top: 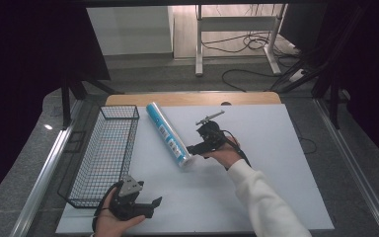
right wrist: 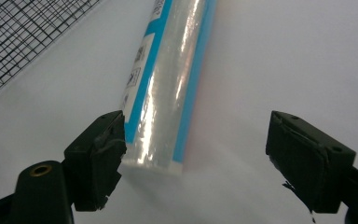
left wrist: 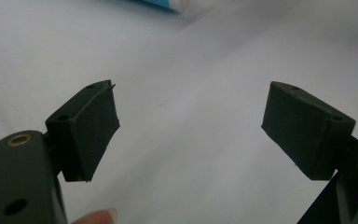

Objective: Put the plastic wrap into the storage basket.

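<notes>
A blue-and-clear roll [top: 169, 133] is lying on the white table [top: 276, 148], slanting from the far left down to the near right, just right of the wire basket [top: 103, 158]. The right gripper [top: 193, 148] is sitting at the roll's near end, and a white-sleeved hand is covering most of its body in the high view. In the right gripper view its jaws are standing wide apart around that near end; the left pad [right wrist: 107, 149] is lying close against the roll's edge, though whether it is touching is hard to tell, and the far end of the roll [right wrist: 168, 88] is running out of the picture. The left gripper [top: 150, 205] is resting at the near left by the basket's corner, jaws gaping over bare table. In the left gripper view, a sliver of blue [left wrist: 161, 4] is peeking in, cut off at the top edge.
</notes>
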